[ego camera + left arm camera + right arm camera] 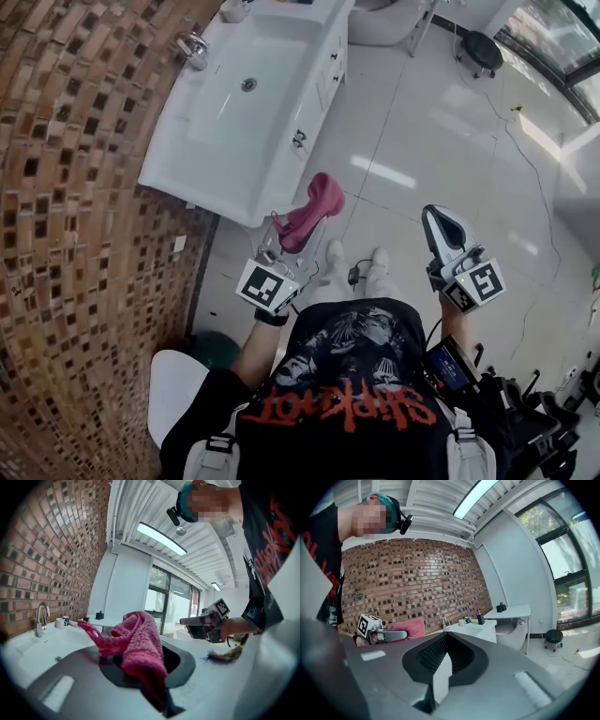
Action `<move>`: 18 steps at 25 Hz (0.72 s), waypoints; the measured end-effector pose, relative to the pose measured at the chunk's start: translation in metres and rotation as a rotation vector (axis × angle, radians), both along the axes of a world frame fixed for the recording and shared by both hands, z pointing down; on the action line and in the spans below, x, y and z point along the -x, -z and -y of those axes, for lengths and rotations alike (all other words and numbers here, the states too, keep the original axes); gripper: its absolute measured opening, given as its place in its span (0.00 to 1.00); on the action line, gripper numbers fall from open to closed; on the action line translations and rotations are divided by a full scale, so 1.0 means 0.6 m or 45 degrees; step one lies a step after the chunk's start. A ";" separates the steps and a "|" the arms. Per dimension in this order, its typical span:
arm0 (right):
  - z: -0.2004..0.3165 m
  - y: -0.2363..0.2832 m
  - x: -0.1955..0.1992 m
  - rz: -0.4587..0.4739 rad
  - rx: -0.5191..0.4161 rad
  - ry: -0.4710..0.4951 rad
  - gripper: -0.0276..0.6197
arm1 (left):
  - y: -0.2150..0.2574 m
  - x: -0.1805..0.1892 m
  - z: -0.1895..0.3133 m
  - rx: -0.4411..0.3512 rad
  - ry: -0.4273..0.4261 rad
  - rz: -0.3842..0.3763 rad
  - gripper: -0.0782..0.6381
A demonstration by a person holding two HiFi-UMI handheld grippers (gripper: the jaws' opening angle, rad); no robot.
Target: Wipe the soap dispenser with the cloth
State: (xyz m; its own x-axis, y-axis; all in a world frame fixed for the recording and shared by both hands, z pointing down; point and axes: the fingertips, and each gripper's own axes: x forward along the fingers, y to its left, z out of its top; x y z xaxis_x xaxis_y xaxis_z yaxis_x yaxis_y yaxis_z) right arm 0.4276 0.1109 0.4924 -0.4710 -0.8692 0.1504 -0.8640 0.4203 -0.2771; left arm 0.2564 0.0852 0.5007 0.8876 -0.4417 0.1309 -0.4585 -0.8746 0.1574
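Note:
A pink cloth (314,211) hangs bunched from my left gripper (281,241), which is shut on it in front of the white sink (187,159). In the left gripper view the cloth (138,646) fills the space between the jaws of the left gripper (145,667) and droops over them. My right gripper (437,219) is held further right over the floor, shut and empty; in its own view the right gripper (440,677) has its jaws together. A dark pump bottle, the soap dispenser (480,618), stands far off on the sink counter next to a cup (461,622).
A brick wall (75,234) runs along the left, with the faucet (192,47) against it. A black stool (483,47) and a white table with dark items (506,610) stand beyond the sink. A white seat (173,384) is low at the left. The floor is pale tile (422,131).

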 end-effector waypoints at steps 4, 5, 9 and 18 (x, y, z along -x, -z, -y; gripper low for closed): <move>-0.001 0.028 0.043 -0.064 -0.056 0.009 0.05 | 0.035 0.035 0.004 -0.129 -0.027 0.032 0.18; 0.000 0.044 0.052 -0.099 -0.091 0.001 0.05 | 0.043 0.044 0.007 -0.136 -0.010 0.026 0.18; -0.005 0.100 0.061 -0.191 -0.210 -0.051 0.04 | 0.069 0.048 0.005 -0.155 -0.003 -0.024 0.18; -0.032 0.108 0.080 -0.248 -0.199 -0.076 0.04 | 0.076 0.036 -0.045 -0.159 -0.026 -0.028 0.18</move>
